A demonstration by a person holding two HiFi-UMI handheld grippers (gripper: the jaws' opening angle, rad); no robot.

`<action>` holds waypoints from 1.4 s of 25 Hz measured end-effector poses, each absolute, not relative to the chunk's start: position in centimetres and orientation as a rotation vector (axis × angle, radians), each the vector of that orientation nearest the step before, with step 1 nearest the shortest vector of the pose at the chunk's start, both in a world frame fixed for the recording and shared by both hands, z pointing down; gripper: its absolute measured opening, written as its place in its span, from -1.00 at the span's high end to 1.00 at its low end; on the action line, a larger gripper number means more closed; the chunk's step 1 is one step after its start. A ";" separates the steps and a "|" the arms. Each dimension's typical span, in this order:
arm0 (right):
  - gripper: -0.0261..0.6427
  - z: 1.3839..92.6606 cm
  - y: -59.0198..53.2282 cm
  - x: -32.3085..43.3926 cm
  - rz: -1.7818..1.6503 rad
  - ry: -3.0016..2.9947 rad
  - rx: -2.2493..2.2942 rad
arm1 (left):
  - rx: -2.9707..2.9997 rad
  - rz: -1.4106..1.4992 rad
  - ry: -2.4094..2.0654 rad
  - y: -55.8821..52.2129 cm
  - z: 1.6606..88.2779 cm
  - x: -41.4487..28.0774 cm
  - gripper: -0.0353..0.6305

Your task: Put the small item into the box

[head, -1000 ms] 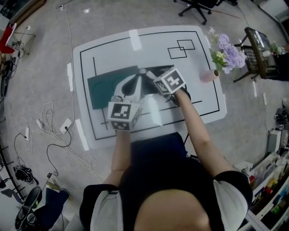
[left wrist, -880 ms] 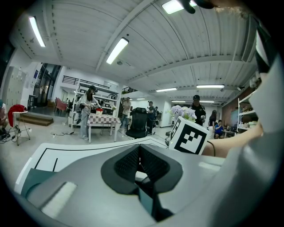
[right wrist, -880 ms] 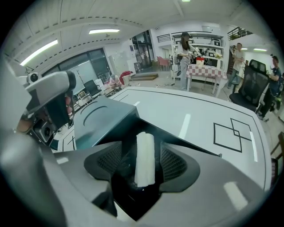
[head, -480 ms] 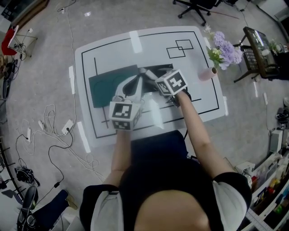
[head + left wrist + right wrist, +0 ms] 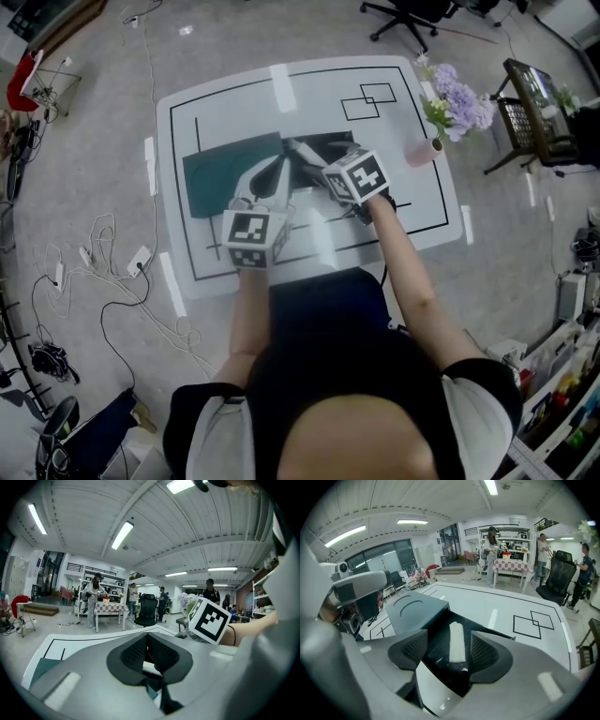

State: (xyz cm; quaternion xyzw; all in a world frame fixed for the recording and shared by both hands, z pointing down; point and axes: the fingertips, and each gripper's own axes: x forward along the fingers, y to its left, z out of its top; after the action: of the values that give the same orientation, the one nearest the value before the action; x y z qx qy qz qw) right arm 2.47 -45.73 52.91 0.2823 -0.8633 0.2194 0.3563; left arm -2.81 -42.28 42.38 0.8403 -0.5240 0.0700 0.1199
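A small white roll lies on the floor of the open black box, whose teal lid lies to its left. My right gripper hangs over the box. Its jaws have just been opening and now stand wide, and the roll lies below and between them, untouched. My left gripper sits at the box's near left side, and its pads meet. A thin teal edge shows just under them; whether they pinch it is unclear.
The white table carries black lines and a double-square mark. A pink vase with purple flowers stands at its right edge. A black rack stands further right, and cables lie on the floor at left.
My right gripper has lifted a little above the box. The left gripper has kept still.
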 end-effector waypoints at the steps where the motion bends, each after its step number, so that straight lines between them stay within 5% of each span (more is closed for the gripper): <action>1: 0.06 52.6 -45.7 2.6 0.559 -2.235 0.737 | 2.454 0.204 -1.537 -42.2 42.2 -2.7 0.87; 35: 0.92 44.2 -44.0 9.6 0.512 -2.387 1.163 | 2.519 0.268 -1.504 -40.6 40.7 0.3 0.86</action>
State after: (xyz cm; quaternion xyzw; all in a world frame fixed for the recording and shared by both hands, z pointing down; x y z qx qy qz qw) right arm 9.58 -44.00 44.19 0.4200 -0.8616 0.1850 0.2169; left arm 0.32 -40.60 40.67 0.8510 -0.5081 0.0904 0.0973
